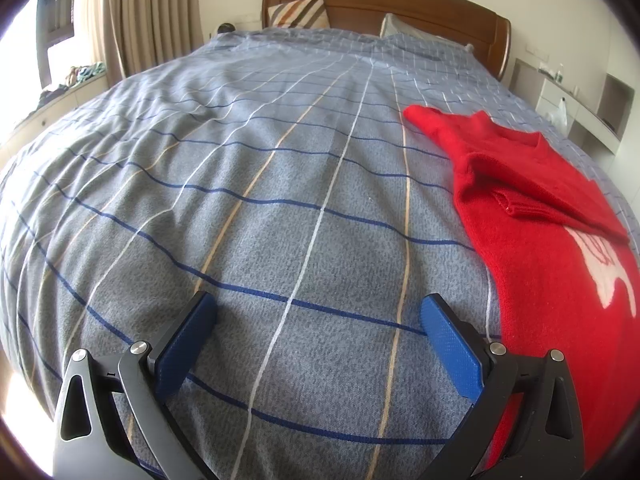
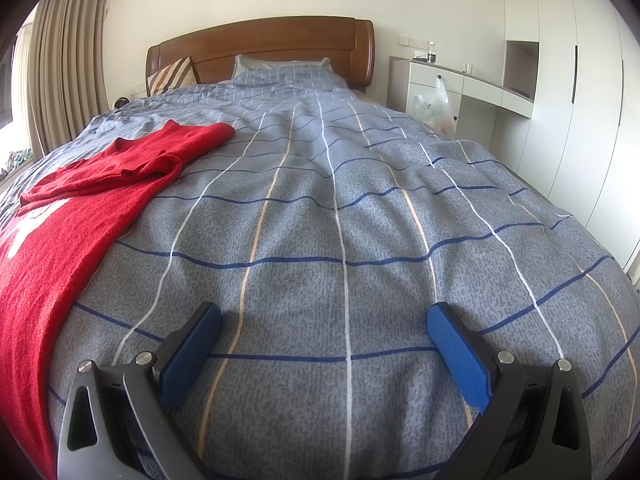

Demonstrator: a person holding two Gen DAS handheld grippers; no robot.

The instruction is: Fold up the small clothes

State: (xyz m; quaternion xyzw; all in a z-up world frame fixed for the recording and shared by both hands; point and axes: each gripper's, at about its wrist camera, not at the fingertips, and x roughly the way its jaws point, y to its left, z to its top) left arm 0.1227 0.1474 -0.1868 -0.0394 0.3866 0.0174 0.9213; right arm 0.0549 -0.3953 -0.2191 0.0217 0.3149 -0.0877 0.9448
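Nearest in the left wrist view, the left tongs (image 1: pixel 318 316) stand spread wide with nothing between the blue pads (image 1: pixel 450 346), poised over the grey-blue checked duvet (image 1: pixel 256 184). The right tongs (image 2: pixel 324 326) are likewise released and bare, with only duvet between their pads (image 2: pixel 460 356).

The red knitted sweater (image 1: pixel 552 264) lies flat on the bed, just beside the left tongs on their right-hand side; its hem end runs under the right-hand finger's frame at the bottom of that view. In the right wrist view the same sweater (image 2: pixel 60 232) lies to the left of the right tongs, so it rests between the two. One sleeve is folded across the chest, its ribbed cuff (image 1: pixel 506 204) lying on the body; the other sleeve (image 2: pixel 196 138) stretches out toward the head of the bed. A white motif (image 1: pixel 608 272) shows on the front, partly cut off by the view's edge.

Farther off, a striped cushion (image 1: pixel 300 12) and a pillow (image 2: pixel 256 66) lean at the wooden headboard (image 2: pixel 260 48). Beside the bed stands a white worktop (image 2: pixel 476 84) with a plastic bag (image 2: pixel 438 108) hanging at its front, then tall wardrobe doors (image 2: pixel 580 92). Beige curtains (image 1: pixel 136 12) hang on the opposite side.
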